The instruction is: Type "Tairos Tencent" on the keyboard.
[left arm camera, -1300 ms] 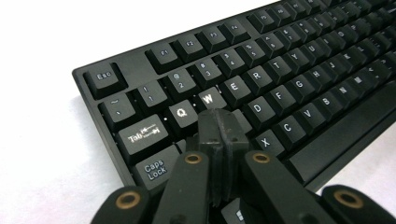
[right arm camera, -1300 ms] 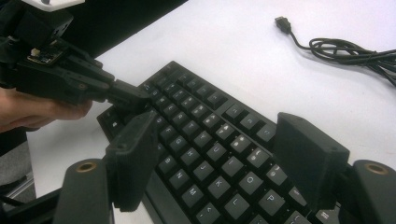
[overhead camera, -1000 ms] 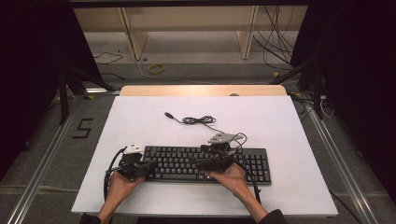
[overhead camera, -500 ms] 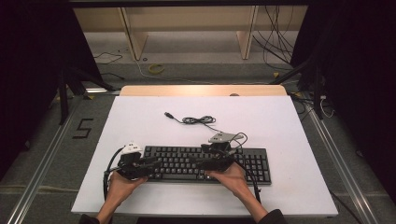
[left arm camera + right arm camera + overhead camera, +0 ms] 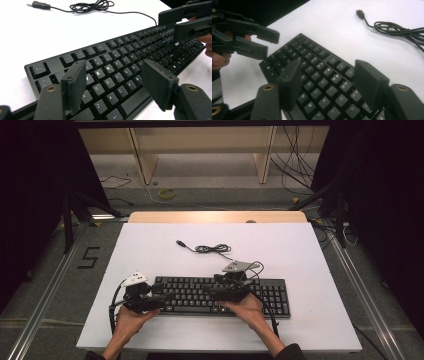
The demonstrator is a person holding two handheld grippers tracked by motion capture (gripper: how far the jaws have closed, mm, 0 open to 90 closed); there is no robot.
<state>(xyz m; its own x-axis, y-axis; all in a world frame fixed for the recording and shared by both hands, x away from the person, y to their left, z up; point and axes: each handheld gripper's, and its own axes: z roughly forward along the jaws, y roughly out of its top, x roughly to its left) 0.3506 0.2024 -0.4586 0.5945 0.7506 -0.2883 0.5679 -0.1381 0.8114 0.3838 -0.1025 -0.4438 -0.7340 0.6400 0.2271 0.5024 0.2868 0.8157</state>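
Hovering over keyboard, left gripper and right gripper held agape, nothing grasped; no key judged pressed yet, cable beyond untouched.

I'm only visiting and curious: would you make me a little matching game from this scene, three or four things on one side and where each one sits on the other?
Things
1. keyboard
2. coiled cable
3. left gripper
4. right gripper

Places
A. over the keyboard's left end, jaws open above its letter keys
B. loose on the white table beyond the keyboard, its plug lying free
C. flat near the table's front edge, between both hands
D. over the middle of the keyboard, jaws open

Pairs: 1-C, 2-B, 3-A, 4-D
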